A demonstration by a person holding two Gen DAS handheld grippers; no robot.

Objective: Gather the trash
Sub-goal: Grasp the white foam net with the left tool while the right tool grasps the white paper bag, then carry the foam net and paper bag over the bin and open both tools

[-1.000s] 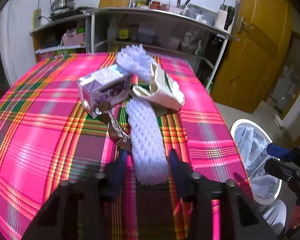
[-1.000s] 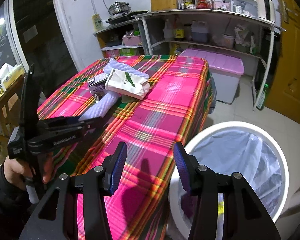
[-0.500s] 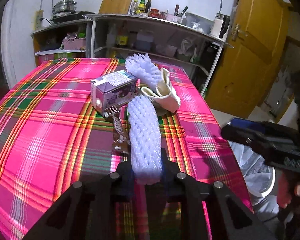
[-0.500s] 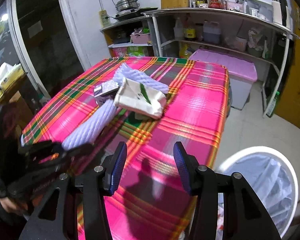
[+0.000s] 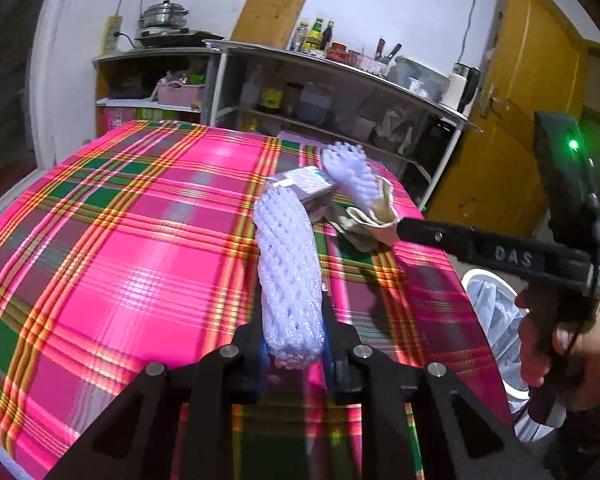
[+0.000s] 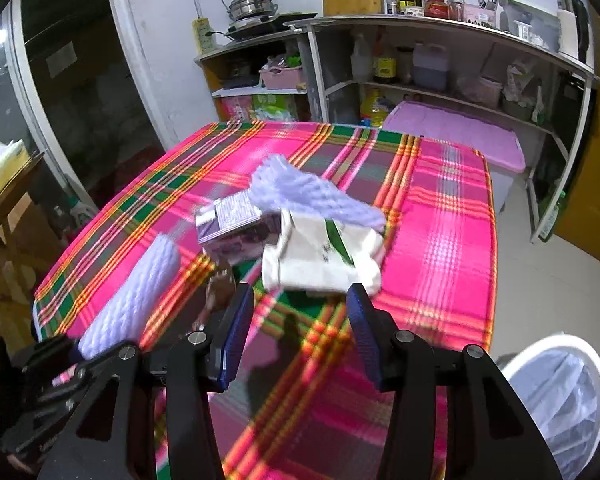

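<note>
Right wrist only: brown wrapper [image 6: 220, 286].

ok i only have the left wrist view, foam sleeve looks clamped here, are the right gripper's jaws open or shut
observer: open with nothing between them; the right gripper has its tips just short of the white paper bag.
operator: anything hidden behind my foam sleeve
observer: yes, a small brown wrapper, blurred, lies on the tablecloth just in front of the purple carton.
</note>
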